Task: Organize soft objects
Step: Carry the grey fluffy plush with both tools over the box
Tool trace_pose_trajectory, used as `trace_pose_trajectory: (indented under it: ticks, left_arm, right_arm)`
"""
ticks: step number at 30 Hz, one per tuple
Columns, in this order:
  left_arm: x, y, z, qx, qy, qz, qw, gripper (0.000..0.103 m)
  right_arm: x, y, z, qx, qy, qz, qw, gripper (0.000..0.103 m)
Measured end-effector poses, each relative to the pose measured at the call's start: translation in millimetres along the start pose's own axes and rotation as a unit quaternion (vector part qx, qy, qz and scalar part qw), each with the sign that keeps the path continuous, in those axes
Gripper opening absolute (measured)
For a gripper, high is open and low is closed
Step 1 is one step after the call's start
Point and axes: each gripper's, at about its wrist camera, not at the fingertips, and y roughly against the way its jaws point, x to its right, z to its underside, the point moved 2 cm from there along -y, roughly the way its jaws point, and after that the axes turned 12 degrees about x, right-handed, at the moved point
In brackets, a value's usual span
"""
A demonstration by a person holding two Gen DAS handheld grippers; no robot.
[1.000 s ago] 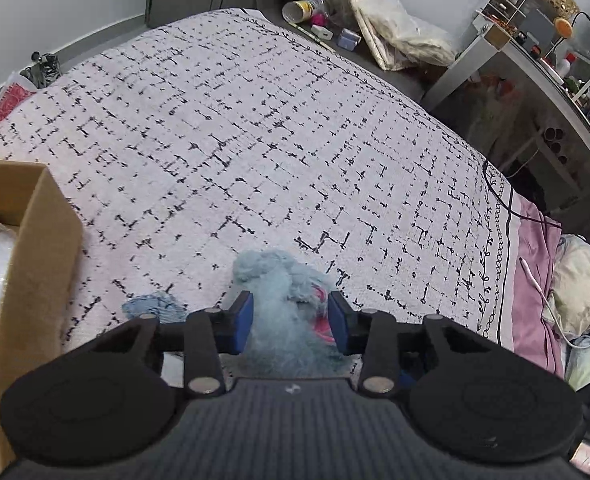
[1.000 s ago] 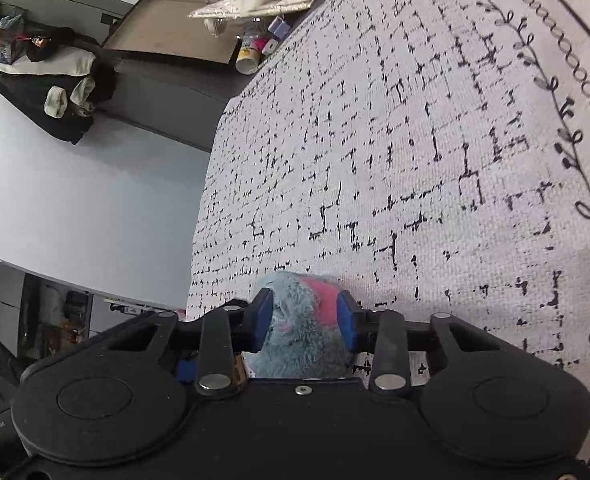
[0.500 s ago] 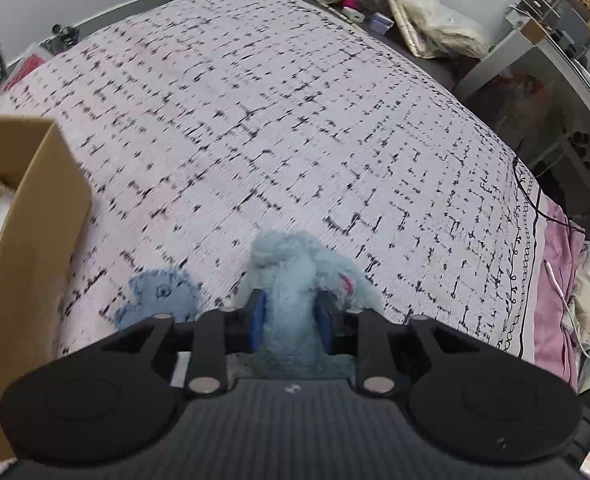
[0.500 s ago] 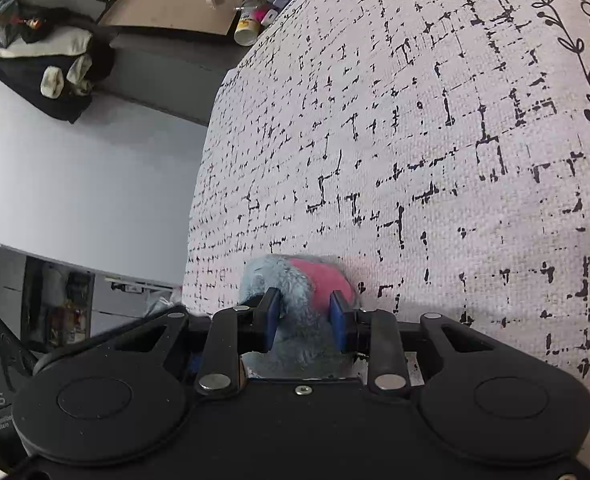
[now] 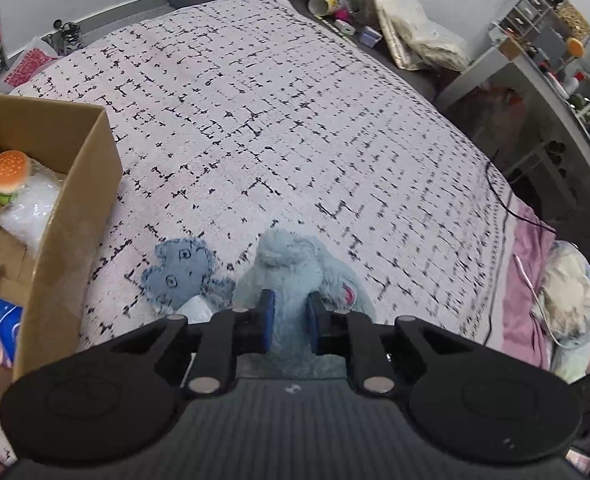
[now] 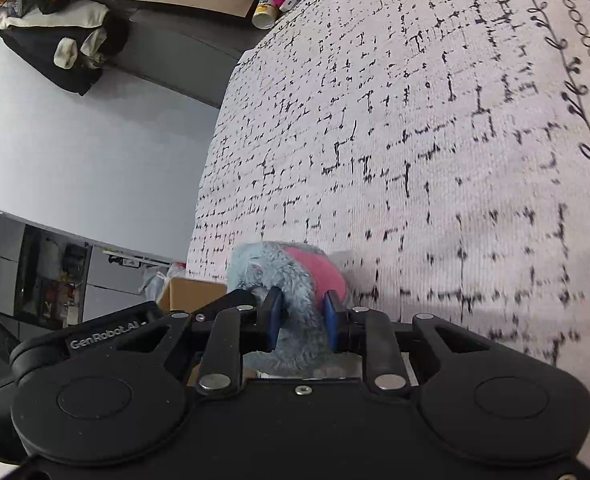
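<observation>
- One bed [image 5: 279,128] is filling most of both views, wearing a white cover with black dash marks; a leaf-vine border is running along its edge in the right view, and a pink sheet [image 5: 523,280] is showing at the right side in the left view.
- One cardboard box [image 5: 75,216] is sitting on the bed at the left, open-topped, holding one burger plush [image 5: 7,176] on clear plastic packing; a blue packet is showing lower in the box.
- One fluffy blue plush [image 5: 295,264] with pink ears is lying on the cover just right of the box, near the bed's near edge.
- One flat denim-blue bear [image 5: 181,268] is lying beside the plush, touching its left side, between it and the box.
- Two grippers are working: the left gripper [image 5: 289,318] is pinching the plush's body between its blue pads, and the right gripper [image 6: 303,314] is clenching the same plush [image 6: 295,276] by the fur beside a pink ear.
- Around the bed, a grey floor is carrying one paper cup [image 5: 327,3], bags and small clutter; a grey shelf [image 5: 535,80] is standing at the right, and a pale wall is running behind.
</observation>
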Motion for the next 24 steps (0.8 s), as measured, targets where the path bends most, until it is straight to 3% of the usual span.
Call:
trace_pose_trajectory:
  ticks: [24]
  left_arm:
    - [20,83,31,0.019,-0.052,0.07,0.996,0.016]
  right_arm:
    - [-37,92,37,0.089,0.048,0.037,0.994,0.021]
